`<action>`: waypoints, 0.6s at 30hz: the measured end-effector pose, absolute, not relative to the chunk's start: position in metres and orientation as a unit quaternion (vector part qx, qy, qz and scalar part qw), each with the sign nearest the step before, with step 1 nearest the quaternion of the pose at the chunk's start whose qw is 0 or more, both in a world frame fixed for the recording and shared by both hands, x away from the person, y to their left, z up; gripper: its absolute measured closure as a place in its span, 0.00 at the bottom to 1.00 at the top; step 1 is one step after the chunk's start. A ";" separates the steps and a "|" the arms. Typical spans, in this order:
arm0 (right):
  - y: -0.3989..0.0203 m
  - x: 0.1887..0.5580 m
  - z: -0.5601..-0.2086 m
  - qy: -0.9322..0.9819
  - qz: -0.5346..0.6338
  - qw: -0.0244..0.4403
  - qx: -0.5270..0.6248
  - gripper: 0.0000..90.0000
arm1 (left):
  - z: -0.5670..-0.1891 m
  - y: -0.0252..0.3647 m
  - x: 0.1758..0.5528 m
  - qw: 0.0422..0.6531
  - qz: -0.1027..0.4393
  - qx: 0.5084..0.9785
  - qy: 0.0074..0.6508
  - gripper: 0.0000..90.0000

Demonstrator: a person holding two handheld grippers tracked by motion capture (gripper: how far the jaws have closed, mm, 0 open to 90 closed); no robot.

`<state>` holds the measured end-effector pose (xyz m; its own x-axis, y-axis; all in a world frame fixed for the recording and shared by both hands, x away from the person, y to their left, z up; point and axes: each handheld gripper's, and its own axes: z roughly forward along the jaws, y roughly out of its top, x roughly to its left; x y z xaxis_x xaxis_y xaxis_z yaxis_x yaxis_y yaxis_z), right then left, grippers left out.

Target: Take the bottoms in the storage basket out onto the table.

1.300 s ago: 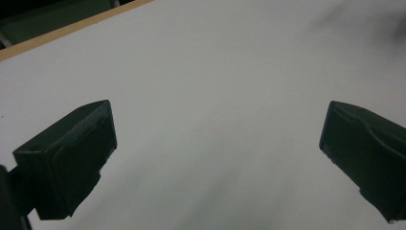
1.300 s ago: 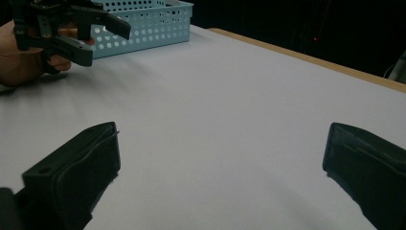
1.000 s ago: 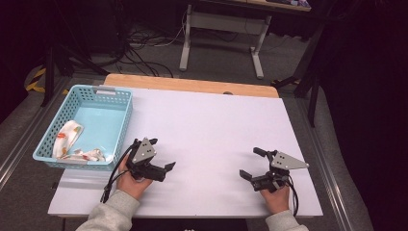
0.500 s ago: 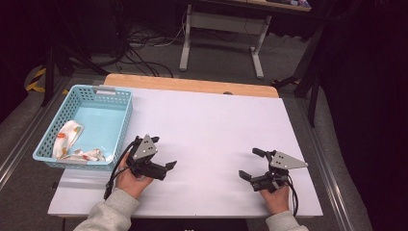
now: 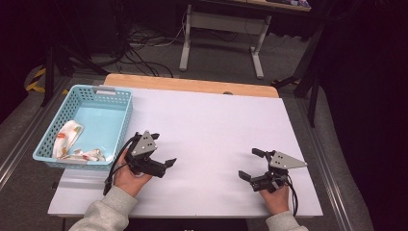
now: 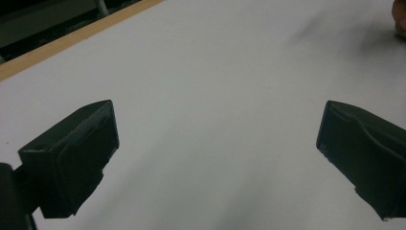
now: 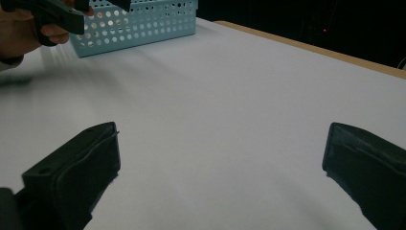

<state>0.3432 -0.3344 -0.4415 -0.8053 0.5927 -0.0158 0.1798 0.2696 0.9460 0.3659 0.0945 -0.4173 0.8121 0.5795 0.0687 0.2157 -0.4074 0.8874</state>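
Fabric pieces (image 5: 72, 142), pale with orange and red markings, are being kept in a light blue perforated basket (image 5: 118, 103) at the left edge of the white table (image 5: 216, 120) in the high view; one piece is lying against the basket's left wall and another along its near wall, and their exact shapes are hard to make out. Just right of the basket's near corner, the left gripper (image 5: 161, 154) is being held low over the table by a hand (image 5: 127, 175), with its jaws spread apart and nothing between them. Well apart from it, toward the near right, the right gripper (image 5: 251, 164) is being held by the other hand (image 5: 276, 199), likewise released and empty. Both sleeves are being cut off by the bottom edge.

In the left gripper view, the left gripper (image 6: 218, 143) is being shown with both jaws wide apart over bare white table (image 6: 215, 72); the basket is not being caught here.

In the right gripper view, the right gripper (image 7: 220, 167) is being shown spread open over the table (image 7: 230, 96). The basket (image 7: 143, 24) is being seen far off at the upper left, its contents hidden behind its holed wall and its top cut off. The left gripper (image 7: 72, 14) is being cropped by the upper left corner.
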 end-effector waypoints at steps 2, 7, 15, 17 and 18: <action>-0.334 0.343 -0.442 0.774 0.551 0.187 0.249 0.00 | -0.416 0.095 0.366 0.487 0.187 0.818 0.243 0.02; -0.334 0.343 -0.442 0.775 0.551 0.186 0.248 0.00 | -0.412 0.096 0.368 0.486 0.186 0.819 0.241 0.02; -0.334 0.343 -0.442 0.775 0.551 0.186 0.248 0.00 | -0.404 0.096 0.369 0.484 0.183 0.823 0.236 0.03; -0.334 0.343 -0.442 0.775 0.551 0.185 0.249 0.00 | -0.402 0.097 0.369 0.483 0.182 0.823 0.237 0.03; -0.334 0.343 -0.442 0.775 0.551 0.185 0.249 0.00 | -0.402 0.097 0.370 0.483 0.182 0.823 0.236 0.03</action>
